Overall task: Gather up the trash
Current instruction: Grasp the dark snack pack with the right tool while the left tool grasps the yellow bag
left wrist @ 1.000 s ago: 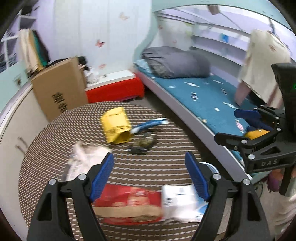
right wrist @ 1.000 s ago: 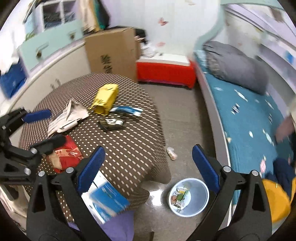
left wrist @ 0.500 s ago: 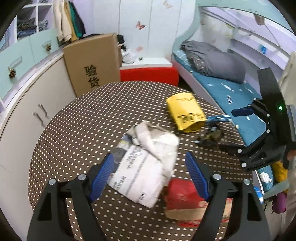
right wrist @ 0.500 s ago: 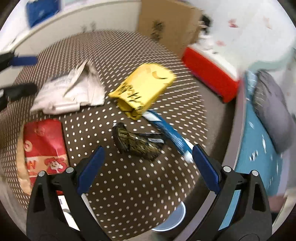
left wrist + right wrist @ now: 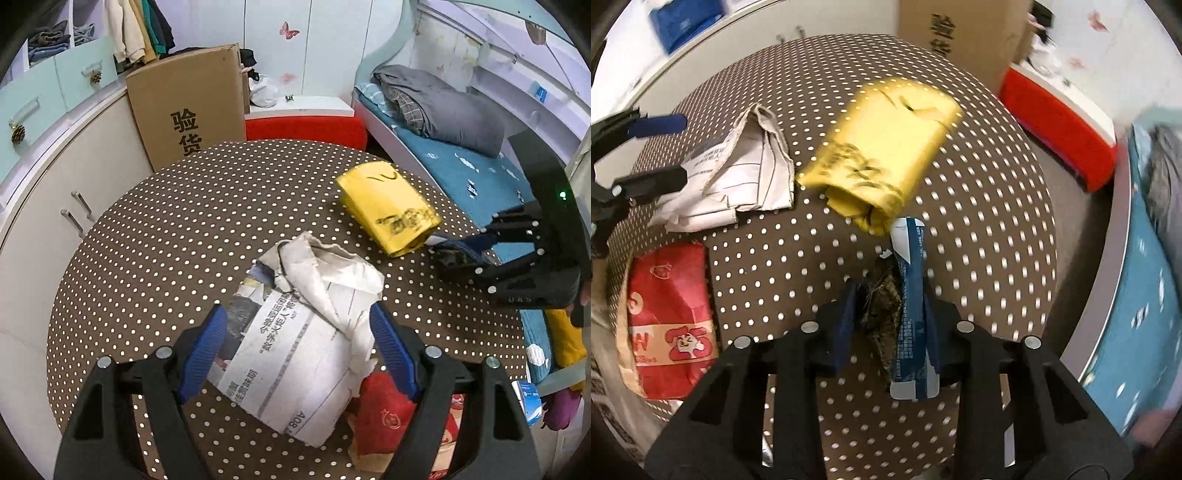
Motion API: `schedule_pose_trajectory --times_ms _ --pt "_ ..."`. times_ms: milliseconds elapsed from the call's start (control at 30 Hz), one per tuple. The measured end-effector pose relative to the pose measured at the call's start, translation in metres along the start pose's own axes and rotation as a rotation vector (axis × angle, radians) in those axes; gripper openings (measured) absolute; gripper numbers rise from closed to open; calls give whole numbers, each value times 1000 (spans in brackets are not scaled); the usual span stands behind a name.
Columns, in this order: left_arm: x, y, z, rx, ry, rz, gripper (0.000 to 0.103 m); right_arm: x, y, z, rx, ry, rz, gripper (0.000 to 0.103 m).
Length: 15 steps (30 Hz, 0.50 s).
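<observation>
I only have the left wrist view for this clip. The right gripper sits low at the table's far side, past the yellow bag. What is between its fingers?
Observer: The right gripper is closing with two pieces between its jaws: a blue-and-white wrapper and a dark crumpled wrapper.
Operator: The red bag below my newspaper is mostly hidden. How does it lie?
Observer: The red snack bag lies flat near the table's edge, a cartoon face printed on it.
Operator: Does it touch the newspaper?
Observer: It appears not: a strip of dotted tablecloth shows between it and the newspaper.
</observation>
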<state>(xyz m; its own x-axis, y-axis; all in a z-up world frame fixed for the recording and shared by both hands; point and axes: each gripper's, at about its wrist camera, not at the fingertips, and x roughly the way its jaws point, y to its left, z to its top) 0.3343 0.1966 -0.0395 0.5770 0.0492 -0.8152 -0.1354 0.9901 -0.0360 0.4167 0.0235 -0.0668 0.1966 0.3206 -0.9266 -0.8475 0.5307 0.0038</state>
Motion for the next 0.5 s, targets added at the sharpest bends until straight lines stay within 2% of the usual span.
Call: schedule_pose_trajectory --times_ms 233,300,400,500 --pt "-4 -27 13 68 2 -36 78 -24 -8 -41 166 -43 4 27" --pt "-2 -34 20 71 5 -56 88 -37 -10 -53 193 -74 5 27" --pt "-2 -42 32 38 -20 -71 90 -50 -15 -62 251 -115 -4 27" --pt "5 -60 50 70 -17 -115 92 -63 -27 -75 301 -149 -14 27"
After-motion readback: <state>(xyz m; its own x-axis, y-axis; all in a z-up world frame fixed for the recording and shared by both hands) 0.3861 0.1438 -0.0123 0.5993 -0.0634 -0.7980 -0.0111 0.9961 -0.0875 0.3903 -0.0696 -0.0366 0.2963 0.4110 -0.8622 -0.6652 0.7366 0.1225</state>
